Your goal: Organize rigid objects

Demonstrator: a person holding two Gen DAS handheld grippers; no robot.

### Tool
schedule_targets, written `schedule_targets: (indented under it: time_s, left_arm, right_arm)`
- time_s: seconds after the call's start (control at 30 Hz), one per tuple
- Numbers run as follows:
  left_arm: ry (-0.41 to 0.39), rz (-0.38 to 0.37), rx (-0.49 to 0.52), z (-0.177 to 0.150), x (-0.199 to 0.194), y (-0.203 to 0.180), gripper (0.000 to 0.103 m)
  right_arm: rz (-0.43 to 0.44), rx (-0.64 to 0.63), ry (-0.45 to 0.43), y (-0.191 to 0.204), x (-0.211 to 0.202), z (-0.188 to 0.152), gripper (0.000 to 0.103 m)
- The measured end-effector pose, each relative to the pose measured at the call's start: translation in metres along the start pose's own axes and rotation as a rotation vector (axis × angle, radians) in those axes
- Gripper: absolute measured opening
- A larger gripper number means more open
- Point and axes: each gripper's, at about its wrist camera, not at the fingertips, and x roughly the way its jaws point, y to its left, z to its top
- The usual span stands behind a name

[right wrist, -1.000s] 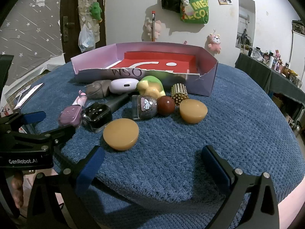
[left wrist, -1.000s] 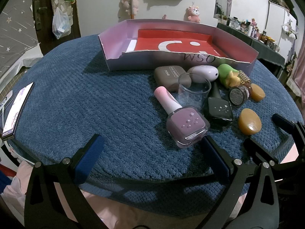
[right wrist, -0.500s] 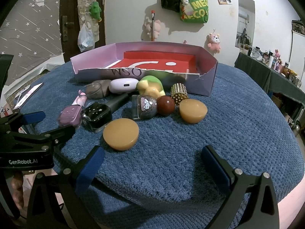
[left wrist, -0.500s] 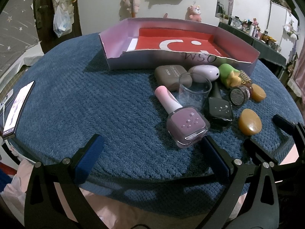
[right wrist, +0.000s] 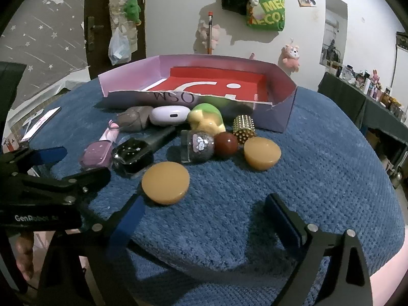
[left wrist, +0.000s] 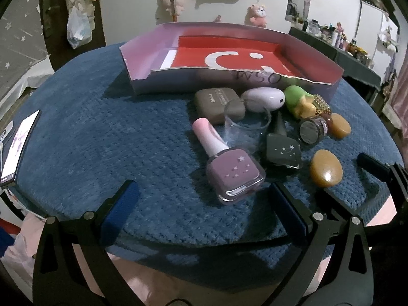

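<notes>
On the blue cloth (left wrist: 107, 137), a shallow box (left wrist: 178, 81) sits at the far side, red inside, with "WSO" handwritten on its torn front wall. Right in front of it lies the clutter: a taupe case (left wrist: 213, 100) with small print I can only half read, a white case (left wrist: 264, 99), a green and yellow toy (left wrist: 298, 102), a clear cup (left wrist: 246, 125). Nearer us, a pink polish bottle (left wrist: 228, 163) lies on its side with little stars on the glass, a black bottle (left wrist: 281, 149) with stars just beside it. A glitter jar (right wrist: 199, 146) with a cartoon sticker touches a red ball (right wrist: 226, 144), a gold studded piece (right wrist: 244, 128) behind them, and two amber discs (right wrist: 165, 182) (right wrist: 262, 149) lie out front.

Left gripper (left wrist: 201, 210) hangs wide open over the near edge, nothing between its blue pads (left wrist: 119, 210), the pink bottle just ahead. "GenRobot" reads on its body in the right view. Right gripper (right wrist: 204, 219) is wide open too, jaws just easing inward, nothing between them, the nearer disc just beyond its left finger. A phone (left wrist: 19, 144) lies at the left edge. A green bag (right wrist: 266, 12) lettered "ECO" hangs on the wall.
</notes>
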Motion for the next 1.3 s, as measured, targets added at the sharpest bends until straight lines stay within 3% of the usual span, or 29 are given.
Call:
schedule_targets:
  time_s: [0.53,0.67,0.93,1.0,1.07,1.17,1.3]
  left_arm:
    - [-0.005,0.009,-0.026,0.003,0.0,0.017,0.102]
    - [-0.011,-0.004,-0.005,0.007,0.0,0.011,0.088]
    - [-0.022,-0.028,-0.023,0.014,0.002,0.01,0.07]
    - [-0.028,-0.024,-0.024,0.014,0.002,0.011,0.059]
    - [-0.034,-0.025,-0.017,0.014,0.001,0.011,0.04]
    - [-0.037,-0.027,-0.011,0.014,0.001,0.011,0.038]
    - [-0.042,-0.04,-0.016,0.014,0.0,0.014,0.038]
  right_arm:
    - [0.023,-0.043,-0.019,0.015,0.007,0.011,0.09]
    - [0.032,-0.047,-0.022,0.017,0.009,0.012,0.085]
    - [0.058,-0.062,-0.026,0.022,0.011,0.015,0.069]
    - [0.062,-0.07,-0.028,0.024,0.012,0.016,0.062]
    - [0.073,-0.077,-0.028,0.026,0.012,0.016,0.054]
    - [0.087,-0.091,-0.026,0.03,0.012,0.017,0.04]
    - [0.073,-0.112,-0.028,0.034,0.01,0.016,0.04]
